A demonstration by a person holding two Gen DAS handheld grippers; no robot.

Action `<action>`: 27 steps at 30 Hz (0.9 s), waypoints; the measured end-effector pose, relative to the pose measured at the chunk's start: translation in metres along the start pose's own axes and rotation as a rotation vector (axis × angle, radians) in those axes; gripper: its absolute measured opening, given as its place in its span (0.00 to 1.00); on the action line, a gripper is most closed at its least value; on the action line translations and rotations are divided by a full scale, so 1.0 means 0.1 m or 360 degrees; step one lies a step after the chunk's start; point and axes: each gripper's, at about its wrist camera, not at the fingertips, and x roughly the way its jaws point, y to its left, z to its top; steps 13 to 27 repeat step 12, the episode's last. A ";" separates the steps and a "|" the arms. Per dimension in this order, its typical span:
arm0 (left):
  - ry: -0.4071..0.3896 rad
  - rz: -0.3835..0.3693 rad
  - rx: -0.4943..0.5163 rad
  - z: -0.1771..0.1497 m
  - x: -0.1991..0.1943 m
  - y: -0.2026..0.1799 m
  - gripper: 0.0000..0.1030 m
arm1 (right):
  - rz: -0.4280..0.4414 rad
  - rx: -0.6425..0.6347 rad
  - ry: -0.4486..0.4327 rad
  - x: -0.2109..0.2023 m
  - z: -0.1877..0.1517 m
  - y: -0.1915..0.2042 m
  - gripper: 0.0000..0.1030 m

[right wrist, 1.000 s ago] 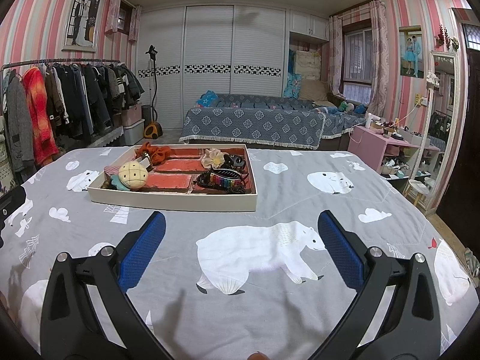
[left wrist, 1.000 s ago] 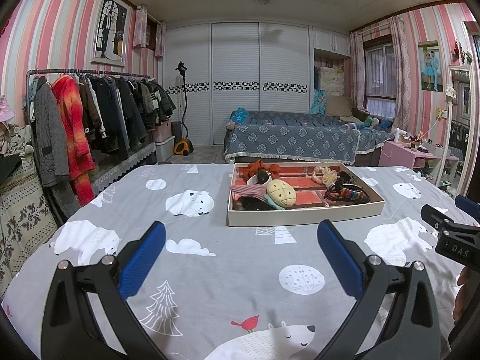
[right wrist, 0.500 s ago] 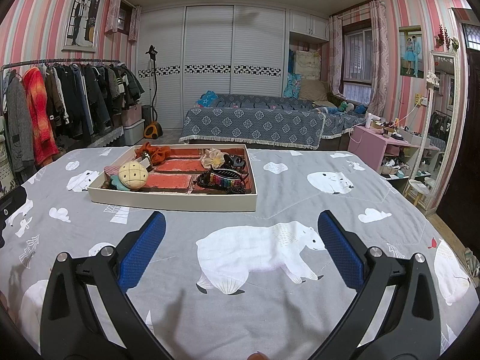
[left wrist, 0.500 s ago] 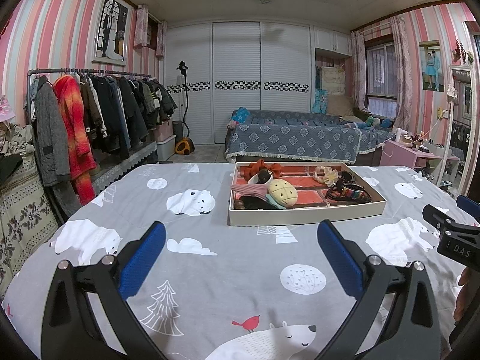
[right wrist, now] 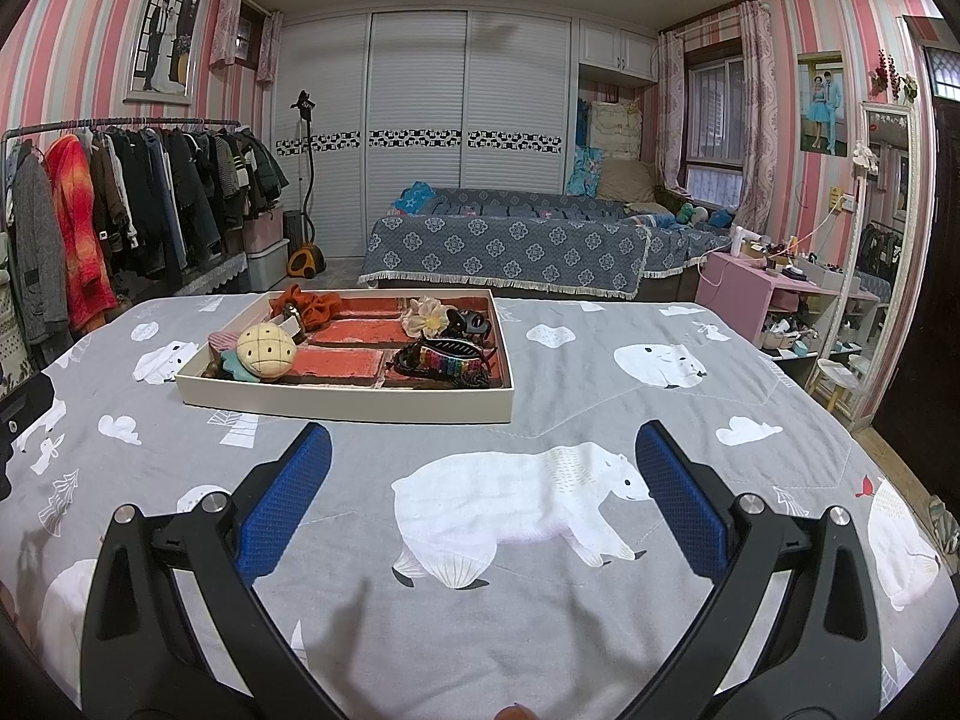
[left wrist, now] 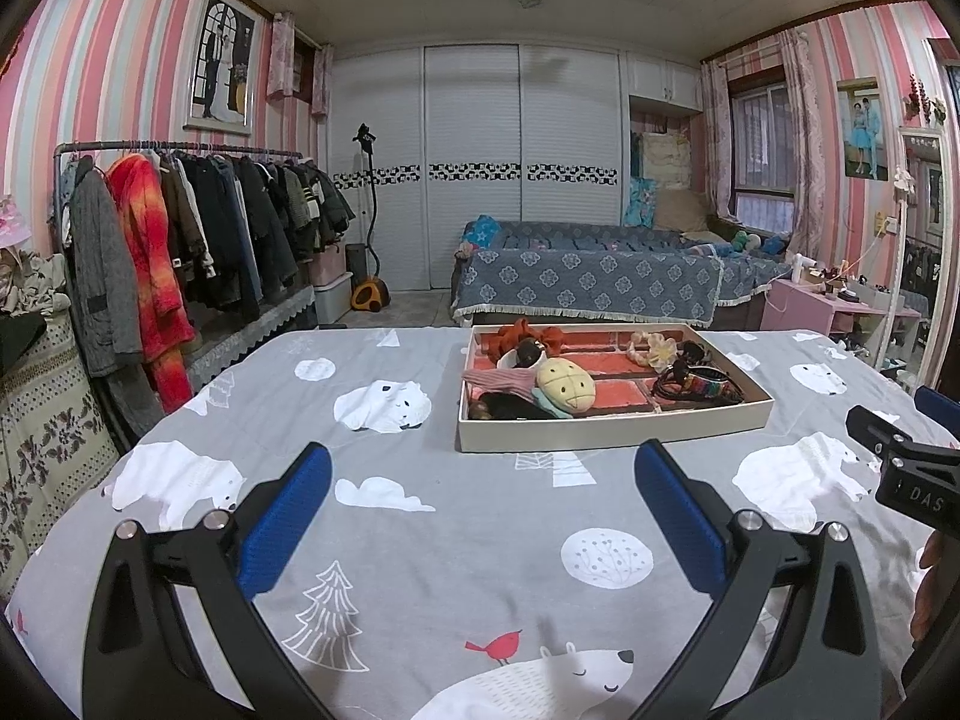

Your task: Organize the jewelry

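Between your left gripper's (left wrist: pixel 480 495) blue-padded fingers (left wrist: pixel 282 516) lies only bare grey quilt printed with polar bears and trees (left wrist: pixel 420 552); the jaws stand wide apart and hold nothing. Your right gripper (right wrist: pixel 480 495) is the same: spread wide, empty, with a white bear print showing through the gap.

Beyond both sets of fingertips, well apart from them, sits the shallow cream-walled tray with red compartments (right wrist: pixel 336 405), which is where all the jewellery is. Take that tray as your landmark. At its far left corner lies an orange fabric scrunchie (right wrist: pixel 306 305); near its left end a round, yellow, pineapple-patterned plush piece (right wrist: pixel 266 350) rests over a pink ribbed band (left wrist: pixel 501 381). Toward its far right is a cream fabric flower clip (right wrist: pixel 427 315) with a black claw clip (right wrist: pixel 468 319) just beside it, and at the near right a rainbow-beaded bracelet (right wrist: pixel 447 358) lies tangled with dark cords. The middle compartments look empty.

By my judgement the sorting has barely begun, or you are between picks: pieces are heaped at the two ends, overlapping, and nothing is in hand. Untangling and spreading them among the compartments appears to be left.

Both grippers hover low over the quilt on the near side of the tray, roughly level and pointed forward at it, left gripper facing its left half, right gripper off its right end.
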 end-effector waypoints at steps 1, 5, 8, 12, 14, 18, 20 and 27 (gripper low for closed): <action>0.0001 -0.0001 -0.0004 -0.01 -0.01 0.01 0.96 | 0.0000 -0.0001 0.0000 0.00 0.00 0.00 0.96; 0.0011 -0.0005 -0.0009 0.01 0.00 0.00 0.96 | -0.0002 -0.0002 -0.0001 0.00 0.00 0.00 0.96; 0.0020 -0.0004 -0.0006 0.01 0.00 0.00 0.96 | -0.0001 -0.0001 0.0002 0.00 0.00 0.00 0.96; 0.0019 -0.0001 -0.0006 0.02 0.02 -0.01 0.96 | -0.0001 -0.0001 0.0000 0.00 0.00 0.00 0.96; 0.0019 -0.0001 -0.0006 0.02 0.02 -0.01 0.96 | -0.0001 -0.0001 0.0000 0.00 0.00 0.00 0.96; 0.0019 -0.0001 -0.0006 0.02 0.02 -0.01 0.96 | -0.0001 -0.0001 0.0000 0.00 0.00 0.00 0.96; 0.0019 -0.0001 -0.0006 0.02 0.02 -0.01 0.96 | -0.0001 -0.0001 0.0000 0.00 0.00 0.00 0.96; 0.0019 -0.0001 -0.0006 0.02 0.02 -0.01 0.96 | -0.0001 -0.0001 0.0000 0.00 0.00 0.00 0.96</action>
